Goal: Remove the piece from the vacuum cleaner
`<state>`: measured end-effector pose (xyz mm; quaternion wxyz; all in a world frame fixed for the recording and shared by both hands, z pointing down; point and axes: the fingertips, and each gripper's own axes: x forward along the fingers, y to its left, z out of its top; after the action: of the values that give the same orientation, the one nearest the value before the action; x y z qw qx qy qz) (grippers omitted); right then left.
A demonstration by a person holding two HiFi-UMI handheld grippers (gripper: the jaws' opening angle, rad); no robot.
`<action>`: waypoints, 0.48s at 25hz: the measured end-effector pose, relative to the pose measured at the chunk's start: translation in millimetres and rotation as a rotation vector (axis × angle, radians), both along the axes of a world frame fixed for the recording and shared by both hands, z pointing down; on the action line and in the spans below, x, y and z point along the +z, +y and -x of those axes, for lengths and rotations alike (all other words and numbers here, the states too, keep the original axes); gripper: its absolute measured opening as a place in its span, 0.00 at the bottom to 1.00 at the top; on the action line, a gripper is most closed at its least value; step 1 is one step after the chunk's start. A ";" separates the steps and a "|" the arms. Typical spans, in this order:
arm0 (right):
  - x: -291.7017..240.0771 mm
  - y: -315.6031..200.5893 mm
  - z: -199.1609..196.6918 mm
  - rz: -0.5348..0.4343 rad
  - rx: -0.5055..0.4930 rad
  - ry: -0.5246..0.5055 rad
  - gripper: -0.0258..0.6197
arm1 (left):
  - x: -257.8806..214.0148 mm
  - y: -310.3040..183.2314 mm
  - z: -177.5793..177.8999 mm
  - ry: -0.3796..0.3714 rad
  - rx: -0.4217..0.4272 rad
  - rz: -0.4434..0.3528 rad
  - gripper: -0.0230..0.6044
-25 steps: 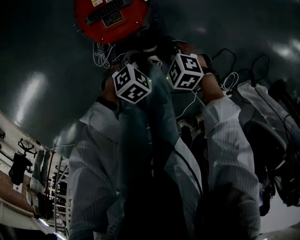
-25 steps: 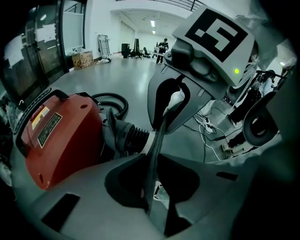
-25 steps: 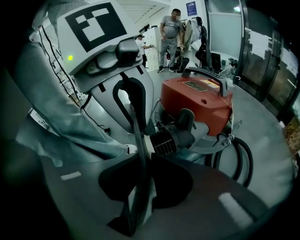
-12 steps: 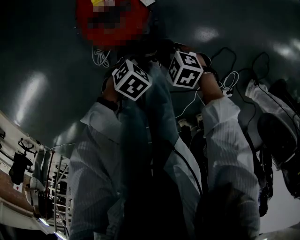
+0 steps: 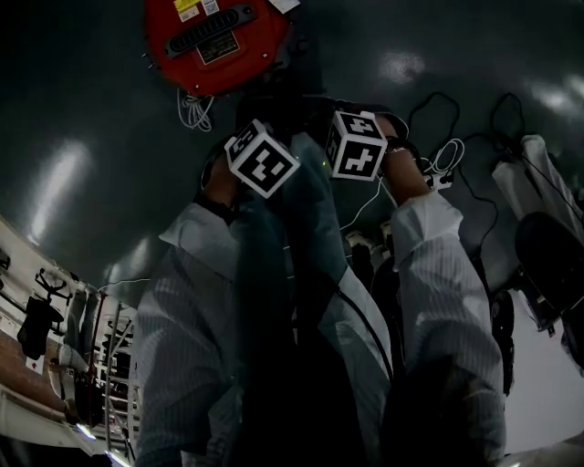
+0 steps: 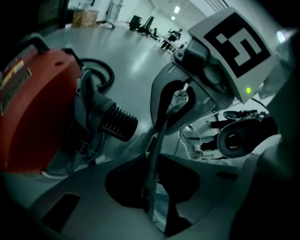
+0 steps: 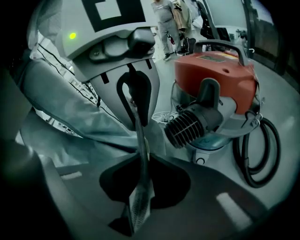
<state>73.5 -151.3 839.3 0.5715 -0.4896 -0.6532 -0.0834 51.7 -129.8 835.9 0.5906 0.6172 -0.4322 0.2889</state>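
The red vacuum cleaner [image 5: 217, 41] stands on the dark floor beyond both grippers. Its black ribbed hose port [image 7: 187, 126] faces them. A thin grey-blue fabric piece [image 5: 306, 219] hangs down from the grippers over the person's coat. My left gripper [image 6: 152, 159] is shut on one edge of the fabric piece [image 6: 152, 187]. My right gripper [image 7: 140, 159] faces it a short way off; its jaws are closing and the pads press on the mesh-textured fabric [image 7: 138, 201]. Each gripper view shows the other gripper straight opposite.
A black hose [image 7: 262, 154] lies coiled beside the vacuum. White cables [image 5: 196, 109] trail on the floor near it. Dark gear [image 5: 547, 255] lies at the right, and racks [image 5: 55, 310] stand at the lower left. People [image 7: 165, 14] stand far behind.
Both marker cubes have turned a little and drawn slightly closer together. The fabric piece stays pinched in both grippers. The vacuum has not moved.
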 end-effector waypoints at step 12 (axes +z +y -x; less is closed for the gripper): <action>-181.7 -28.2 41.3 0.087 0.500 -0.195 0.09 | -179.7 -34.8 55.8 -0.180 -0.123 -0.277 0.15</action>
<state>32.2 -179.5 657.6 0.4874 -0.3268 -0.8086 0.0416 -4.1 -164.6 656.2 0.4755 0.6367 -0.5559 0.2438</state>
